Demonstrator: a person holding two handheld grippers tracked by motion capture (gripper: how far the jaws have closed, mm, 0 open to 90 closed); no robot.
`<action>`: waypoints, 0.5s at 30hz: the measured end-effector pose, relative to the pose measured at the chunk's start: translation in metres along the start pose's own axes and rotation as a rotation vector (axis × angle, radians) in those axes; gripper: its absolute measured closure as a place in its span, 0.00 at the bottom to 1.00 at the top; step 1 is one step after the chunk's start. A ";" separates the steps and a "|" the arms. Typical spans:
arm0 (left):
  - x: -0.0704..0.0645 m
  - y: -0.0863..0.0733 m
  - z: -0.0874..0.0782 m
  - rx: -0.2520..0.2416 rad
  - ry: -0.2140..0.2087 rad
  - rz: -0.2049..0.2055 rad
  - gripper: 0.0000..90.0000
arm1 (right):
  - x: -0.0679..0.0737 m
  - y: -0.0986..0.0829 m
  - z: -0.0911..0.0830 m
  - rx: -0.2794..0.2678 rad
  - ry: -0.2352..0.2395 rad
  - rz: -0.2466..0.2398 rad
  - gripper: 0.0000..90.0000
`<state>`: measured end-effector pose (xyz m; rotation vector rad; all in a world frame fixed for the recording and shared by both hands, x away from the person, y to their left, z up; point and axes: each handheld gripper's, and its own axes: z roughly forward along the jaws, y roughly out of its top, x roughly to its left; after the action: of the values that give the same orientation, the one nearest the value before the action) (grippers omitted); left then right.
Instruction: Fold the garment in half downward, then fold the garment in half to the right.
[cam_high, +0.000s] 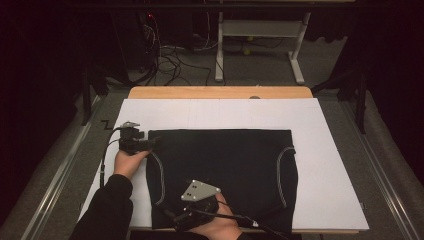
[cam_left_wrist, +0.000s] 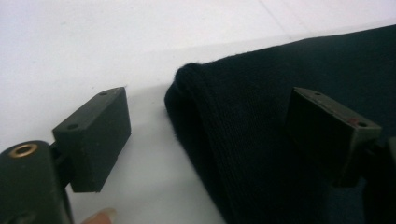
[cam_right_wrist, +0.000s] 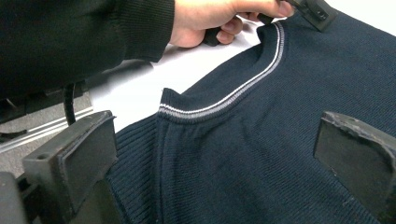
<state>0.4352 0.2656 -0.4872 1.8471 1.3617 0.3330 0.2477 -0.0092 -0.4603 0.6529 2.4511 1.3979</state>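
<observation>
Garment (cam_high: 225, 170): dark knit vest or sleeveless sweater, spread flat on white sheet (cam_high: 330, 165) covering the bench (cam_high: 220, 92). Long axis runs left–right across the high view; ribbed hem lies toward the near edge, and one folded corner sits at the far left. Fabric is a fine rib knit, w/ pale striped trim (cam_right_wrist: 233, 95) curving round each armhole opening. Overall outline approx. rectangular.

Left claw (cam_high: 150, 144) rests at the garment's upper-left corner, held by the left hand (cam_high: 129, 162). Jaws stand wide apart: one over bare sheet, the other over cloth; the folded edge lies between them, ungripped.

Right claw (cam_right_wrist: 219, 168) sits near the bottom edge, over the knit by the trim, jaws spread wide, nothing clamped.

Beyond the bench: cables on floor (cam_high: 170, 62), white frame legs (cam_high: 295, 55).
</observation>
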 end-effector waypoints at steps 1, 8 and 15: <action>-0.002 0.001 0.002 0.015 0.010 0.014 0.16 | 0.000 0.000 0.000 0.001 -0.003 -0.003 0.00; -0.008 0.002 0.005 0.047 0.078 0.042 0.34 | 0.004 -0.003 0.002 0.029 -0.009 -0.017 0.00; -0.007 0.000 0.003 0.027 0.034 0.049 0.62 | 0.011 0.002 0.004 0.029 -0.004 0.001 0.00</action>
<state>0.4348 0.2578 -0.4873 1.9075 1.3512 0.3741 0.2406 -0.0003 -0.4604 0.6624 2.4721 1.3626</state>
